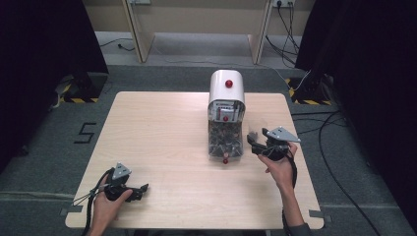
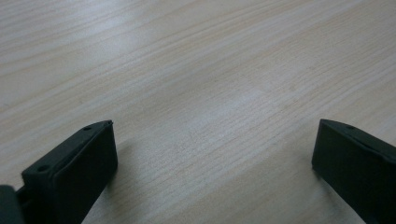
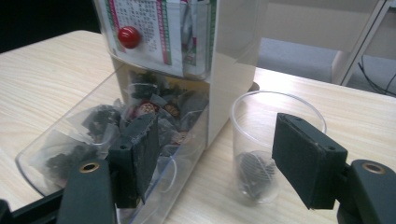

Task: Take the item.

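A white dispenser box [image 1: 227, 88] with a red knob stands at the table's middle back. Its clear drawer [image 1: 225, 142] is pulled out toward me and holds several dark tea bags [image 3: 154, 112]. Just right of the drawer stands a clear plastic cup [image 3: 261, 121] with one tea bag [image 3: 254, 170] at its bottom. My right gripper [image 1: 253, 142] is beside the drawer's right side, open; in the right gripper view [image 3: 219, 158] its left jaw is in front of the drawer and its right jaw in front of the cup, neither pressing. My left gripper [image 1: 142, 191] rests open near the front left, over bare wood [image 2: 210, 163].
The wooden table [image 1: 162, 132] ends close behind the dispenser. Dark curtains flank both sides, and cables [image 1: 334, 123] lie on the floor to the right. A white desk frame [image 1: 196, 24] stands beyond the table.
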Demonstrator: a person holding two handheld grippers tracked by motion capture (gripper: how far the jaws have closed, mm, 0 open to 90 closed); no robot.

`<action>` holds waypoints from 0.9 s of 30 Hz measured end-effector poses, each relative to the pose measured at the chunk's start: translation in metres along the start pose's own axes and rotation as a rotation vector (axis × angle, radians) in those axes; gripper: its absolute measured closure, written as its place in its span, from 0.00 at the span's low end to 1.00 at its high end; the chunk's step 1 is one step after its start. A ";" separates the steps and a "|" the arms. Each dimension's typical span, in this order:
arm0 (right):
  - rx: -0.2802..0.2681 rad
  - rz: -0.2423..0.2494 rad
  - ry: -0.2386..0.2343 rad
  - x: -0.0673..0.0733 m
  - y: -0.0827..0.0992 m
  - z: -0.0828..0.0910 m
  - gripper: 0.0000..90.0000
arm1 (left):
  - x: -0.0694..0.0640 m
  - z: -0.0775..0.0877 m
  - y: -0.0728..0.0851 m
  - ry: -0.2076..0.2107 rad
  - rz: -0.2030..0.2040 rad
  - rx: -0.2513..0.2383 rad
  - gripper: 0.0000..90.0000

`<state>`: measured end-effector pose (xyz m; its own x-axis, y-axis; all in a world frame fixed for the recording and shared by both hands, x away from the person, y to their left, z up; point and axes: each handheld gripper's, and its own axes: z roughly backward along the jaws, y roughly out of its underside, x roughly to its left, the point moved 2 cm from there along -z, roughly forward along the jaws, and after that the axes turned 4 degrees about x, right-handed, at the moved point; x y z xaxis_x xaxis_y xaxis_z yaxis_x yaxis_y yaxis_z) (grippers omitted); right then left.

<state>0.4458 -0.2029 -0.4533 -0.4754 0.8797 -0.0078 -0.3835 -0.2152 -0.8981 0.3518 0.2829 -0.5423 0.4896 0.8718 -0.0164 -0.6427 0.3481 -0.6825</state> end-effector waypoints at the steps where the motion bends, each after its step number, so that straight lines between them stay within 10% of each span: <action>1: -0.008 -0.006 -0.010 0.001 -0.001 0.002 0.36 | 0.000 0.000 0.000 0.000 0.000 0.000 0.00; 27: 0.028 0.062 -0.015 0.016 0.007 0.011 0.36 | 0.000 0.000 0.000 0.000 0.000 0.000 0.00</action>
<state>0.4263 -0.1952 -0.4550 -0.5107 0.8579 -0.0561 -0.3749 -0.2809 -0.8835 0.3518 0.2829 -0.5423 0.4896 0.8718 -0.0158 -0.6427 0.3486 -0.6822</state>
